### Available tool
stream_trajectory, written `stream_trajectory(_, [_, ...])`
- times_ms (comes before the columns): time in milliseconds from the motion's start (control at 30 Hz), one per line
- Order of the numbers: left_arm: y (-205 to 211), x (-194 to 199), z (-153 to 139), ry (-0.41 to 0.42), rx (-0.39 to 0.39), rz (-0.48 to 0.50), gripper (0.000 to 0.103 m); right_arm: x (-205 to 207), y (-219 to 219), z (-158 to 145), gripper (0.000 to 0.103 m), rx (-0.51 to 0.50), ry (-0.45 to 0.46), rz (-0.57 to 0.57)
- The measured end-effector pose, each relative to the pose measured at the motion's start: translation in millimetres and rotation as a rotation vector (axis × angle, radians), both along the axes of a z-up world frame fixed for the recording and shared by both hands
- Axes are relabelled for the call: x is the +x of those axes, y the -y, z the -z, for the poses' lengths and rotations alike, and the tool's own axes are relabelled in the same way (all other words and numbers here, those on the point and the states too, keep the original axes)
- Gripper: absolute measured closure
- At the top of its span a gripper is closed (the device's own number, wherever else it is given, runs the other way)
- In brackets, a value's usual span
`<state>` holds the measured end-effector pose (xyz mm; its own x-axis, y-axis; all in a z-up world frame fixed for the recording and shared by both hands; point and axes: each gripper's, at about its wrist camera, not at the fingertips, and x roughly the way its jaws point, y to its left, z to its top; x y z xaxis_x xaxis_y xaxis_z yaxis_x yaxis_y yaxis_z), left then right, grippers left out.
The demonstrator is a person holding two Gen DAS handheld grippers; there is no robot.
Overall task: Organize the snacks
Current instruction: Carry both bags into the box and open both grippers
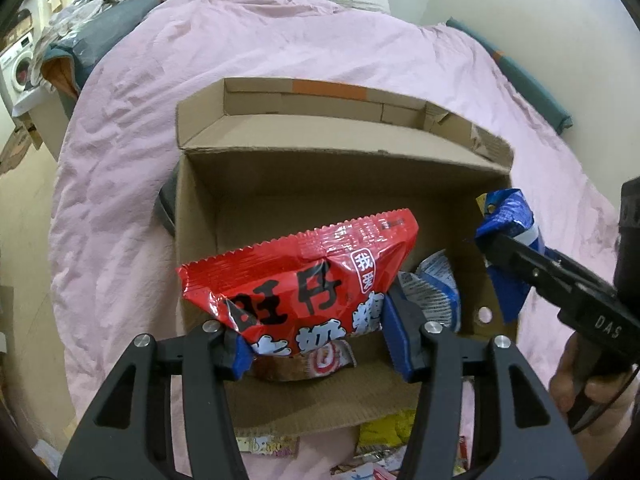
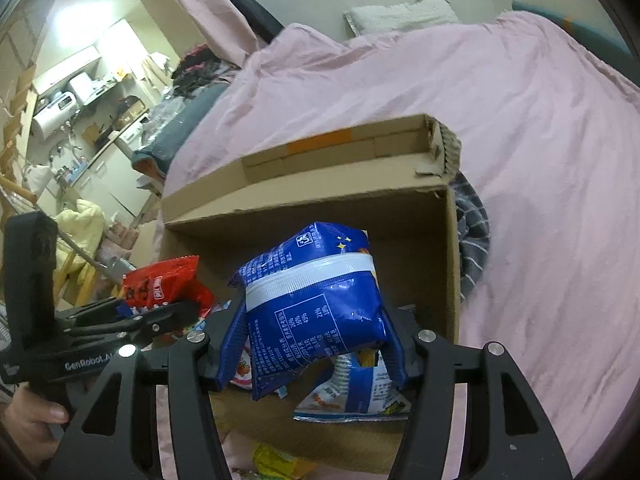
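My left gripper [image 1: 316, 344] is shut on a red snack bag [image 1: 304, 280] and holds it above the open cardboard box [image 1: 320, 184] on the pink bed. My right gripper [image 2: 312, 352] is shut on a blue snack bag [image 2: 316, 300] over the box's right side; it also shows in the left wrist view [image 1: 508, 240]. In the box lie a blue-and-white packet [image 1: 436, 292] and a brown packet [image 1: 312, 368]. The red bag also shows at the left of the right wrist view [image 2: 160, 284].
The box's flap [image 1: 320, 120] stands open at the far side. Loose yellow and pink snack packets [image 1: 384, 440] lie on the bed in front of the box. A grey striped cloth [image 2: 474, 236] lies by the box's right wall. A pillow [image 2: 400, 14] is far back.
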<state>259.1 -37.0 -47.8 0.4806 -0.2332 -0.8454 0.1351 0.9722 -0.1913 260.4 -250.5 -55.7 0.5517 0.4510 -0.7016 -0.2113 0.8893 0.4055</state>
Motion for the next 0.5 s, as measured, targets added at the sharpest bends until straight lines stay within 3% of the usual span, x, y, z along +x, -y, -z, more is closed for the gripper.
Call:
stream_trajectory(133, [13.9, 10.9, 19.3, -0.035, 0.02, 0.045, 0.049, 4.3, 4.1, 5.3, 0.042, 0.006, -0.027, 0.023])
stream_trajectory(200, [13.3, 9.9, 13.3, -0.001, 0.0, 0.021, 0.049, 4.6, 4.0, 5.5, 0.042, -0.003, -0.027, 0.021])
stream_trajectory(400, [25.7, 1.7, 8.0, 0.027, 0.023, 0.077, 0.049, 5.6, 6.3, 6.5, 0.042, 0.015, -0.037, 0.029])
stream_trajectory(467, [24.5, 1.1, 4.8, 0.039, 0.028, 0.073, 0.044, 5.6, 6.7, 6.6, 0.042, 0.022, -0.041, 0.03])
stream_trajectory(500, [23.0, 1.3, 2.8, 0.047, 0.018, 0.07, 0.036, 6.1, 7.0, 6.7, 0.041, 0.025, -0.042, 0.029])
